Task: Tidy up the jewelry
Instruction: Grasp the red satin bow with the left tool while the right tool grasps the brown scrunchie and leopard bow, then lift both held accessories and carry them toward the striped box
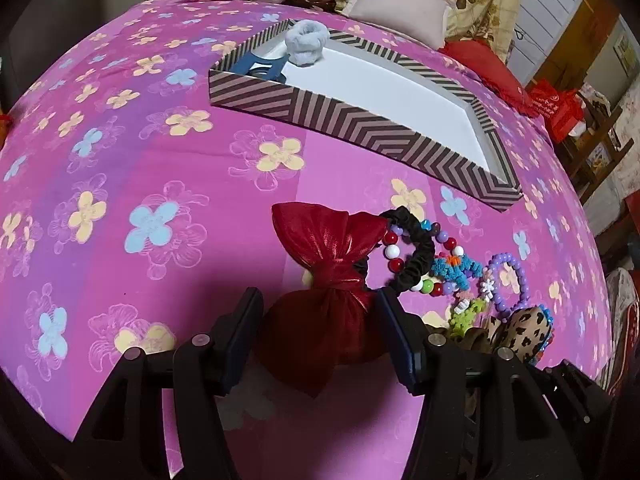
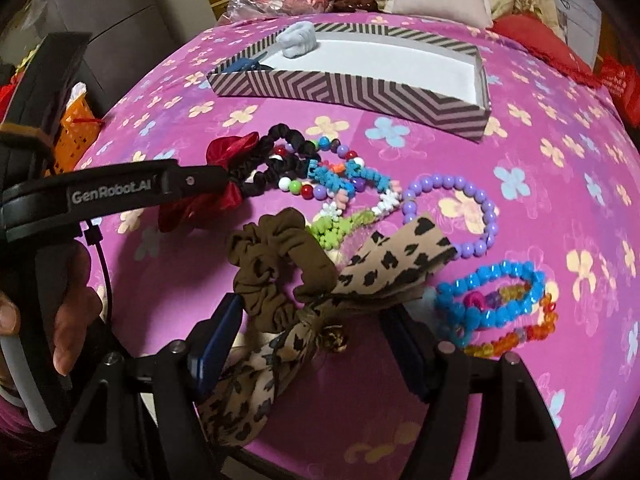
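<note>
Below, each element is labelled as seen from the two wrist views.

Surface: a pink bedspread [image 1: 140, 152] printed with yellow and blue flowers is spread under everything.

Box: a shallow chevron-striped box [image 1: 360, 128] with a white floor is set toward the far side; a pale blue scrunchie [image 1: 306, 46] and a dark blue item [image 1: 260, 68] are seen at its left end.

Left gripper [image 1: 318, 336]: its jaws are spread, with the red bow [image 1: 332, 272] lying between them; the right pad is seen at the bow's knot, the left pad apart from the fabric. Whether the bow is pressed cannot be told.

Black scrunchie [image 1: 416, 264]: joined to the red bow and looped through a multicoloured bead bracelet [image 1: 394, 254].

Right gripper [image 2: 310, 340]: its jaws are spread on either side of the leopard bow [image 2: 384, 268], with no pad seen pressing on it.

Brown scrunchie [image 2: 276, 260]: attached to the leopard bow, lying just ahead of the left pad.

Purple bracelet [image 2: 476, 216]: laid beyond the leopard bow, touching its upper edge.

Blue bracelet [image 2: 492, 288]: laid right of the bow, overlapping an orange bracelet [image 2: 520, 336].

Cluster: a blue fuzzy band [image 2: 348, 178] and a green band [image 2: 336, 228] are tangled between the two bows.

Hand [image 2: 68, 308]: wrapped around the left gripper's handle.
</note>
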### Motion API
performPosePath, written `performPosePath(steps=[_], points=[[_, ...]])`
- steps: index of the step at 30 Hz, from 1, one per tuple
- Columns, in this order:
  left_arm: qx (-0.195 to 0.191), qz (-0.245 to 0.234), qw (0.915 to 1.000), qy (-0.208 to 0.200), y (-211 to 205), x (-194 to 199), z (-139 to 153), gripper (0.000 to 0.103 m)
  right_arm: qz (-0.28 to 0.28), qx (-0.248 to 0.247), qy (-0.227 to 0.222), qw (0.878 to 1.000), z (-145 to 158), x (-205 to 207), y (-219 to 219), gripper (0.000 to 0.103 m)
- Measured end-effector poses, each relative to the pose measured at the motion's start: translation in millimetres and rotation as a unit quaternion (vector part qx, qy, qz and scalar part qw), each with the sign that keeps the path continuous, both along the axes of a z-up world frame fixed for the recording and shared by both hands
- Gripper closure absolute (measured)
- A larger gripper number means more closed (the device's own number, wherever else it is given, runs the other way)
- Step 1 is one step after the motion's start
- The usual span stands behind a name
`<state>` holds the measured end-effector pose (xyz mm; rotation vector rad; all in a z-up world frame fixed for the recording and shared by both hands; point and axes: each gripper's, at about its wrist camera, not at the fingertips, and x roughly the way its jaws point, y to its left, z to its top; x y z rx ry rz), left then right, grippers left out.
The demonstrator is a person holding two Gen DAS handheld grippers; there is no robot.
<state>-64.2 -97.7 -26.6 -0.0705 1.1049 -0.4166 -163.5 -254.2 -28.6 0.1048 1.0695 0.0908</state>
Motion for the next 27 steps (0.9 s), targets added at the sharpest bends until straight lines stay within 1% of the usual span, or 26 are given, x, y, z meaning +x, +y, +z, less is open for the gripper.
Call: performPosePath(steps=[1,2,3,4,5,6,7,9,12,14,17,19,24,27], points=[[-0.001,-0.004,1.0000,-0.001,-0.4,-0.2,-0.5,0.056,0.004,-0.008,-0.002,1.000,-0.2,-0.8,1.1,0.031],[0.000,-0.007,1.0000,-0.001,-1.1,0.2,-1.5,0.065,0.008,-0.019,-0.005,1.000,-0.4,-1.5,2.9,0.036],[0.000,-0.011,0.9999,-0.002,-1.0,-0.1,-2.1,0.068,0.012,-0.023,-0.009,1.000,-0.2,-2.2,3.4,0.044],[-0.004,-0.013,0.9999,-0.003,0.1,-0.6,-2.0,0.075,0.016,-0.021,-0.013,1.000,0.2,-2.2,3.3,0.048],[-0.007,-0.015,0.9999,-0.001,1.3,-0.4,-1.5,0.079,0.017,-0.017,-0.014,1.000,1.0,-2.3,2.1,0.055],[-0.014,-0.017,0.9998,0.000,3.7,-1.1,-0.7,0.080,0.018,-0.016,-0.015,1.000,1.5,-3.4,0.0,0.060],[-0.017,-0.017,0.9997,0.000,5.8,-1.7,0.2,0.083,0.021,-0.017,-0.016,1.000,1.7,-3.9,-0.7,0.061],[-0.020,-0.018,0.9996,-0.002,10.2,-3.2,3.5,0.083,0.024,-0.013,-0.016,1.000,1.9,-6.3,-1.9,0.067],[-0.025,-0.018,0.9995,-0.011,19.0,-6.1,13.2,0.083,0.030,0.007,-0.022,0.999,7.9,-10.5,-3.5,0.070],[-0.026,-0.017,0.9993,-0.021,23.8,-7.7,20.5,0.083,0.037,0.008,-0.029,0.999,14.1,-12.7,-2.4,0.071],[-0.034,-0.020,0.9989,-0.028,31.0,-9.3,30.8,0.083,0.038,0.031,-0.037,0.998,24.3,-15.0,-6.4,0.071],[-0.036,-0.017,0.9986,-0.035,35.2,-10.0,36.8,0.083,0.037,0.038,-0.044,0.998,30.5,-15.9,-7.6,0.071],[-0.065,-0.027,0.9973,-0.023,42.8,-8.4,46.5,0.083,0.039,0.051,-0.060,0.996,46.9,-15.3,-9.7,0.071],[-0.069,-0.027,0.9969,-0.025,46.9,-7.9,52.0,0.083,0.040,0.053,-0.069,0.995,54.9,-14.1,-10.8,0.071]])
